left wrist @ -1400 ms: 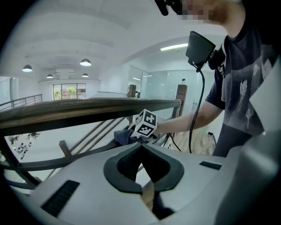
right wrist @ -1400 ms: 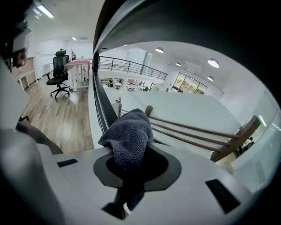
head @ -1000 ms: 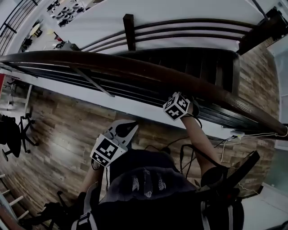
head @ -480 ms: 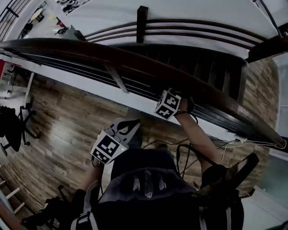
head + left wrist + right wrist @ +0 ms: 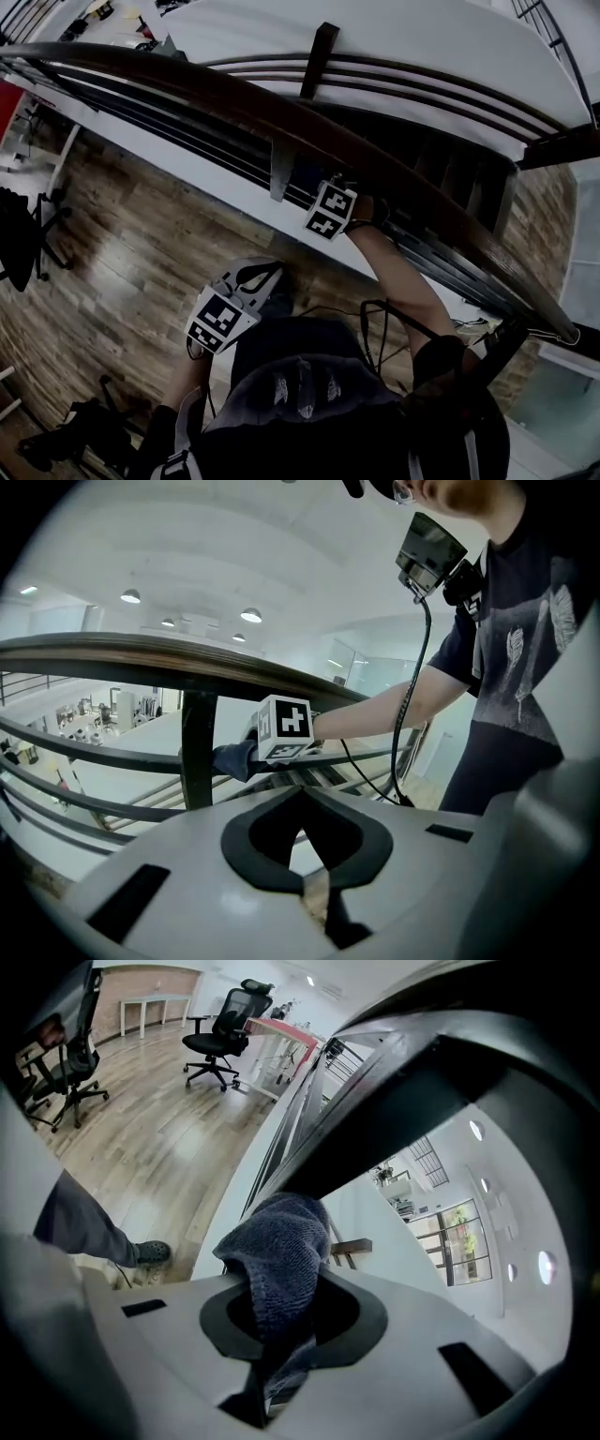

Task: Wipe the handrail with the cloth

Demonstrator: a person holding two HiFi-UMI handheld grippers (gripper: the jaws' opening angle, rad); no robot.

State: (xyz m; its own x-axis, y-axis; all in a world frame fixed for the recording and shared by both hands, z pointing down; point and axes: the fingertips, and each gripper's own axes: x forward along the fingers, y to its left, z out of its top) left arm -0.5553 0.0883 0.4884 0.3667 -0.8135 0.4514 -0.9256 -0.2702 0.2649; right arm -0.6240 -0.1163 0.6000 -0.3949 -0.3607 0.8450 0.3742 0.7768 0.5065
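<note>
Your right claw [image 5: 274, 1340] clamped on cloth [image 5: 281, 1241]. Cloth bunched against underside of handrail [image 5: 206, 86], seemingly touching, just beside post [image 5: 199, 747]. Rail's long axis runs ahead of claw; stroke along it. Left claw [image 5: 307, 881] closed, empty, well below rail.

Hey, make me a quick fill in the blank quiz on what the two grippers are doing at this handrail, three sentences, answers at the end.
The right gripper is shut on a dark blue ____.
The left gripper has its jaws together and holds ____.
The gripper raised up at the handrail is the ____ one; the other hangs lower, away from it.
Missing words: cloth; nothing; right.
</note>
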